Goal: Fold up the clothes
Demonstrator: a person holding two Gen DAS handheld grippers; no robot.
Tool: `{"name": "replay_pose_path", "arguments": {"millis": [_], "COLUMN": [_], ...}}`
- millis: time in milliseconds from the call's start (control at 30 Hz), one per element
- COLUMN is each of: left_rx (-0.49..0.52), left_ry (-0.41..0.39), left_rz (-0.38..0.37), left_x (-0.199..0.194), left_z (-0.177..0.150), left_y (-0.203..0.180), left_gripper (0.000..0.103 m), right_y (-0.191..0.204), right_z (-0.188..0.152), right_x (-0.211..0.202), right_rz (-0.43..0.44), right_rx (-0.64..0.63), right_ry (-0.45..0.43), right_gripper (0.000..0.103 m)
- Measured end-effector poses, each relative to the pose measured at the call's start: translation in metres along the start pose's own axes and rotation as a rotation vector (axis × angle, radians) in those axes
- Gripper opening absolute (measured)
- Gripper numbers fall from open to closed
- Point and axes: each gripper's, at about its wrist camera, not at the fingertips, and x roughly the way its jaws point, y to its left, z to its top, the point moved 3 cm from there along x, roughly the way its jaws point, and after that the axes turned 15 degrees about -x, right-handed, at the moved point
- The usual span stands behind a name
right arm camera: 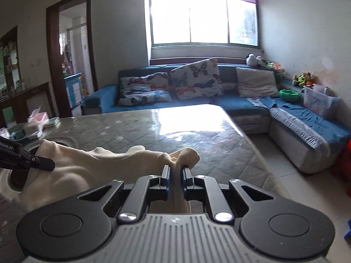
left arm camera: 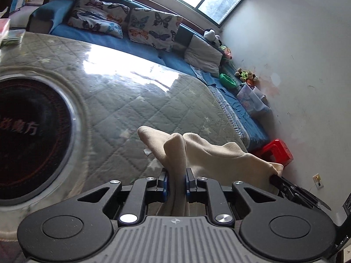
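My left gripper (left arm camera: 176, 180) was squeezed tight on a fold of the cream cloth (left arm camera: 210, 153), which stuck up between its two blue pads. The cloth was held up above the table (left arm camera: 131, 100), a gray quilted top with little stars and a shiny cover. It stretched off to the right, where my right gripper (left arm camera: 276, 178) pinched its far end. A big dark round plate (left arm camera: 28, 140) sat in the table on the left. Behind the table was a blue sofa (left arm camera: 105, 37) with butterfly pillows (left arm camera: 153, 27), and a red stool (left arm camera: 277, 152) stood by the wall. From my right wrist, my right gripper (right arm camera: 175, 178) was also clamped on the cream cloth (right arm camera: 72, 168), with a bunched bit poking out past the pads. The cloth ran to the left, where my left gripper (right arm camera: 47, 163) held the other end. The table (right arm camera: 197, 135) lay in front, with the sofa (right arm camera: 241, 103) and a bright window (right arm camera: 204, 15) behind it.
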Motion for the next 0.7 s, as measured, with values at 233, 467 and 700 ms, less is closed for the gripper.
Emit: {"name": "replay_pose_path", "arguments": {"millis": [233,467,700], "left_rx": [0.06,0.073,0.111], "left_ry": [0.024,0.065,0.066], "left_rz": [0.017,0.08,0.139], "left_x": [0.031,0.058,0.064], "left_z": [0.007,0.004,-0.003], "left_y": [-0.021,-0.014,-0.002], "left_gripper": [0.016,0.016,0.026], "right_y": [-0.021,-0.035,-0.032], "right_z": [0.001,-0.011,-0.025], "right_x": [0.018,0.049,0.074], "right_rz": [-0.048,-0.066,-0.079], "right_rx": [0.006,0.036,0.023], "right_ry": [0.023,0.088,0.172], "right_gripper": [0.009,0.01,0.013]}}
